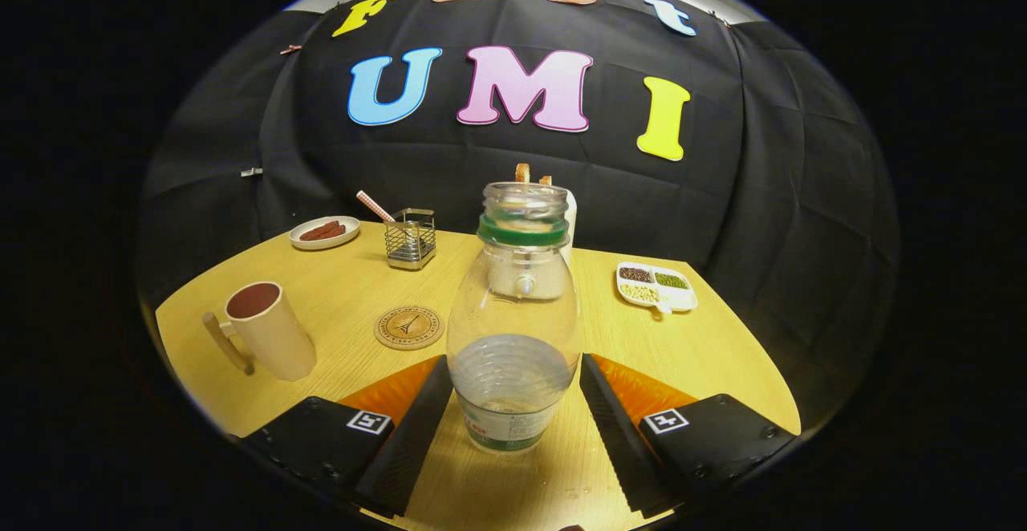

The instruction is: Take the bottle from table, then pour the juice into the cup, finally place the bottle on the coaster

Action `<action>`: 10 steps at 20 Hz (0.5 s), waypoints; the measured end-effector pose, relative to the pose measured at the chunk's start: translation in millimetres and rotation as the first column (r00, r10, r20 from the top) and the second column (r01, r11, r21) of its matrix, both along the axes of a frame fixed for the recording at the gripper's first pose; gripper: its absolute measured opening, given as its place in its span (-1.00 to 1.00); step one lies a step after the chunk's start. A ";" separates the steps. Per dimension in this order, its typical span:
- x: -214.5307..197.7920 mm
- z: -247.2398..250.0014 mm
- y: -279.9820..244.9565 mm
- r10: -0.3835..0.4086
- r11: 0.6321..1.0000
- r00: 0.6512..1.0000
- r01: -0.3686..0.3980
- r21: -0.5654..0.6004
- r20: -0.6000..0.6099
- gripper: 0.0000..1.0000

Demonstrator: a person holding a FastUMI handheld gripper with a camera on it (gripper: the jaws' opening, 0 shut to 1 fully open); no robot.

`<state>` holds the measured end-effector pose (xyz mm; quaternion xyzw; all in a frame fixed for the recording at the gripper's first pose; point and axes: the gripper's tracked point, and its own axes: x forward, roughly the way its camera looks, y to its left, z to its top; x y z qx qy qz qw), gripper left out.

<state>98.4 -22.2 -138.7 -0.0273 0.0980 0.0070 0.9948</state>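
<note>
Tongs (513, 411): spread wide, one finger on each side of the bottle, neither pressing it yet. Nothing gripped.

Bottle (513, 330): clear plastic, uncapped, green neck ring, standing upright on the table (706, 354) between your fingers, near end. Contents too hard to judge; it looks nearly empty.

Cup (269, 330): pale mug with handle, near left, tilted look from the lens, mouth open.

Coaster (408, 327): round, wooden, between the cup and the bottle, bare.

Also present, far side: small plate (324, 233), wire basket (410, 238), divided dish (656, 285) at right.

Step in hand, as judged: taking the bottle. Centre it between your fingers, close on the lower ribbed body below the bulge, squeeze gently since thin plastic buckles, then lift straight up before swinging left toward the cup.
</note>
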 end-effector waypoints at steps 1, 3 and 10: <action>1.7 -1.0 0.2 0.001 1.000 1.000 -0.001 0.004 0.002 0.95; 5.0 -0.8 2.0 -0.001 1.000 1.000 0.001 0.011 0.005 0.92; 9.1 1.2 8.3 0.007 1.000 1.000 -0.008 0.014 0.018 0.60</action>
